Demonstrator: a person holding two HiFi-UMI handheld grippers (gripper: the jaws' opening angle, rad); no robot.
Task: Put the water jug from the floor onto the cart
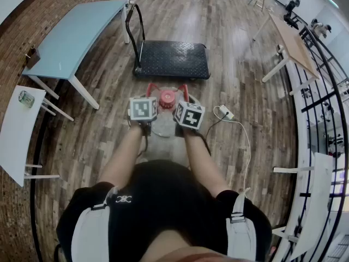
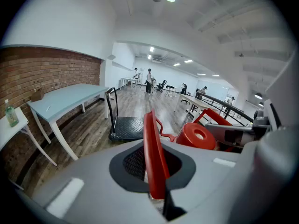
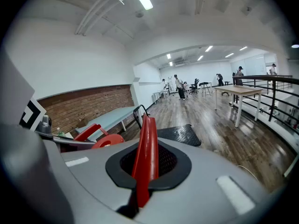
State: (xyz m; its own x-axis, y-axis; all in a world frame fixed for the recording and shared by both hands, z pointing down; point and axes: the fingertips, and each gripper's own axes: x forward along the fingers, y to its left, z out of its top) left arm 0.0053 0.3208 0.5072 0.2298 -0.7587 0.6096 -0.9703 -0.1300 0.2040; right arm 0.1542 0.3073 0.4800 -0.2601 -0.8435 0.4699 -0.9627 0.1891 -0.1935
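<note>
The wooden floor (image 1: 234, 59) runs wide, with a blue table (image 1: 71, 42) along the brick wall at its left side. The black cart (image 1: 173, 59) stands just past the table's near corner, its deck bare. The water jug (image 1: 167, 98) sits just short of the cart's near edge, right in front of the person; whether it has left the floor I cannot tell. The left gripper (image 2: 156, 171) is clamped tight on one red handle (image 2: 152, 139), and the right gripper (image 3: 145, 171) is clamped on the second handle (image 3: 147, 139), either side of the red cap (image 2: 198, 135). The grasp looks made. The carry across and the setting down on the deck are yet to do.
</note>
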